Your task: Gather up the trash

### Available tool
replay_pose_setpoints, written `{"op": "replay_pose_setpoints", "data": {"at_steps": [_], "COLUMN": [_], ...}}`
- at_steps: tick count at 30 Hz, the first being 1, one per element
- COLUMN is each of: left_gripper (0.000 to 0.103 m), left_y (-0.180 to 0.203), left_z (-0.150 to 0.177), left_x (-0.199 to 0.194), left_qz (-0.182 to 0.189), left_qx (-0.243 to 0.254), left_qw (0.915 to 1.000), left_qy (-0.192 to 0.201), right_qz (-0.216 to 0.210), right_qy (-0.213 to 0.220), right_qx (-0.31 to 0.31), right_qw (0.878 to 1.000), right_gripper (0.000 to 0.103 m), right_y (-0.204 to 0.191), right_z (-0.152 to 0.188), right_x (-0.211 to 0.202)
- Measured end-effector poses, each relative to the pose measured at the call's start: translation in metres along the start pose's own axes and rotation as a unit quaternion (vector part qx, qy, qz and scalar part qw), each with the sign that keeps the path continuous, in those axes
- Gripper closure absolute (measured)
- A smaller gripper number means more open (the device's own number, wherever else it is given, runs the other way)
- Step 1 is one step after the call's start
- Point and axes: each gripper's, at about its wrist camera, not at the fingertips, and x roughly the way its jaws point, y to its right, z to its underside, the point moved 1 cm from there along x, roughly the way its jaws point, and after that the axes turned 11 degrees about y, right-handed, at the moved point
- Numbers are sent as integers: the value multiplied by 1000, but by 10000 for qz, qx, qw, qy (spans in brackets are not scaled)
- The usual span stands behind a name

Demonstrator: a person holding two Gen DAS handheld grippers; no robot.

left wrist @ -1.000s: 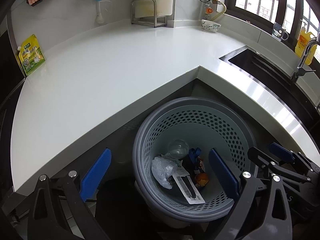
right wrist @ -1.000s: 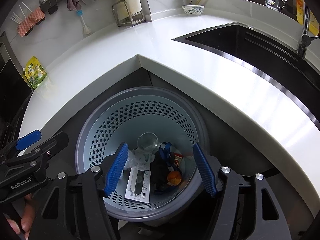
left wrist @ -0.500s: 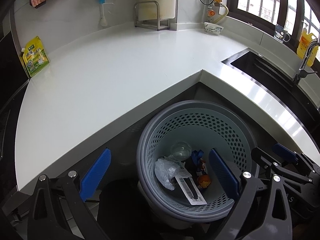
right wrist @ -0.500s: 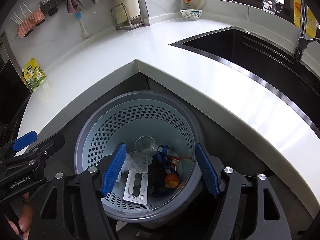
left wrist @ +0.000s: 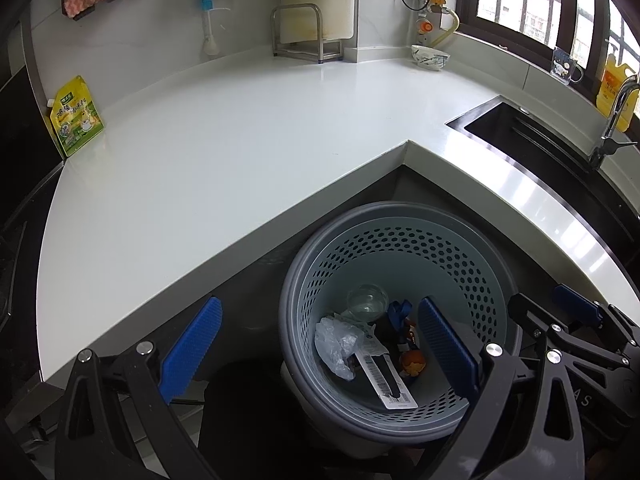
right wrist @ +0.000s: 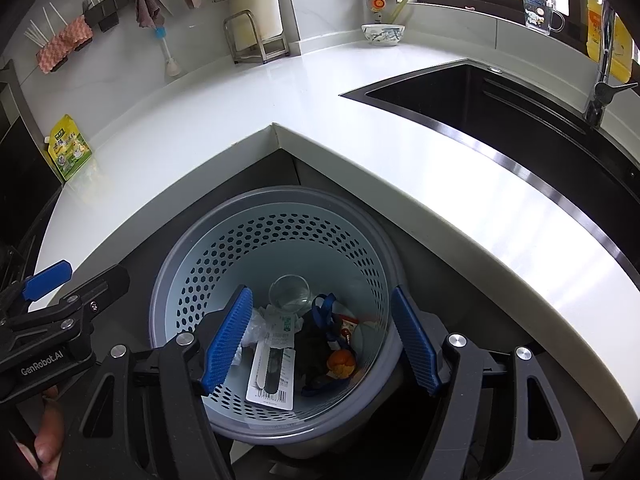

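Observation:
A grey perforated trash basket (left wrist: 400,224) stands on the floor in the inner corner of the white counter; it also shows in the right wrist view (right wrist: 276,200). Inside lie a clear cup (left wrist: 366,302), a crumpled plastic bag (left wrist: 334,342), a white barcode package (left wrist: 390,382), a blue strap (right wrist: 326,312) and an orange item (right wrist: 342,362). My left gripper (left wrist: 320,354) is open and empty above the basket's left rim. My right gripper (right wrist: 320,342) is open and empty above the basket. Each gripper shows in the other's view.
The white L-shaped counter (left wrist: 208,160) carries a yellow-green pouch (left wrist: 76,120) at the far left, a metal rack (left wrist: 306,32) and a patterned bowl (left wrist: 430,56) at the back. A black sink (right wrist: 520,116) with a faucet (right wrist: 600,92) lies to the right.
Both grippers have risen and pulled back a little from the basket, so more of the counter and back wall shows. Both stay open and empty.

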Motion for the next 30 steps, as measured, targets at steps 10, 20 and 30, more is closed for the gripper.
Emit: {"op": "replay_pose_setpoints", "data": {"at_steps": [10,20,30], "left_gripper": [6,6,6], "left_y": [-2,-2,-3], "left_z": [1,1,0], "left_x": [1,1,0], "left_qz": [-70,-85,-122], "left_qx": [-33,-45,-47], "left_qw": [10000,10000,9999], "left_qy": [-4,-9,-5], "right_qz": [5,3,8], "right_qy": [4,17,16], "right_qx": [-2,-10,-10], "right_qw": [10000,10000,10000], "right_gripper": [34,34,34], "right_y": [0,0,-1], "right_z": [0,-1,-1], "right_x": [0,-1,-1]}}
